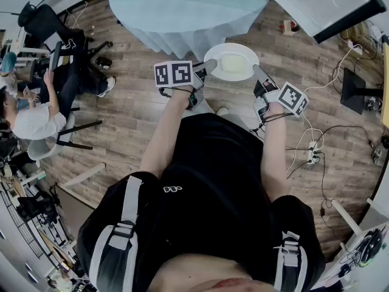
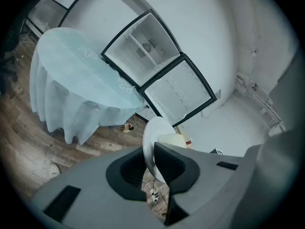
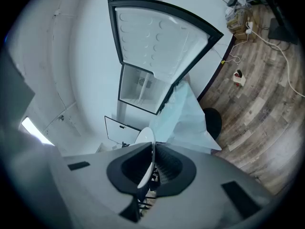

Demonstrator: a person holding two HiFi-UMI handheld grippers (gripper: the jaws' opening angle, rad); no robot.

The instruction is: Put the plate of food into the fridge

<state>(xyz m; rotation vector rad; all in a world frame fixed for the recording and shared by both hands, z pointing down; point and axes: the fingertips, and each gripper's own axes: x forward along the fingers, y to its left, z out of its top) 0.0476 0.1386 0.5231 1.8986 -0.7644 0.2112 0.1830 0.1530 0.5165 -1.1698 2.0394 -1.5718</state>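
- Plate (image 1: 237,47) w/ food (image 1: 233,62) is in air, just beside table (image 1: 182,11); fridge (image 2: 143,46) stands open ahead.
- L gripper (image 1: 205,67) & R gripper (image 1: 258,72) are clamped on opposite rims.
- Prob. stiff, smooth, breakable; keep it level.

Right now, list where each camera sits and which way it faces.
Head view: on the person's head, looking steeply down at the plate; torso, arms, left tool, right tool show.
Left gripper view: on the left tool, facing the open fridge; its jaws grip the plate's rim.
Right gripper view: on the right tool, facing the fridge; jaws grip the opposite rim.
Shared: the plate.
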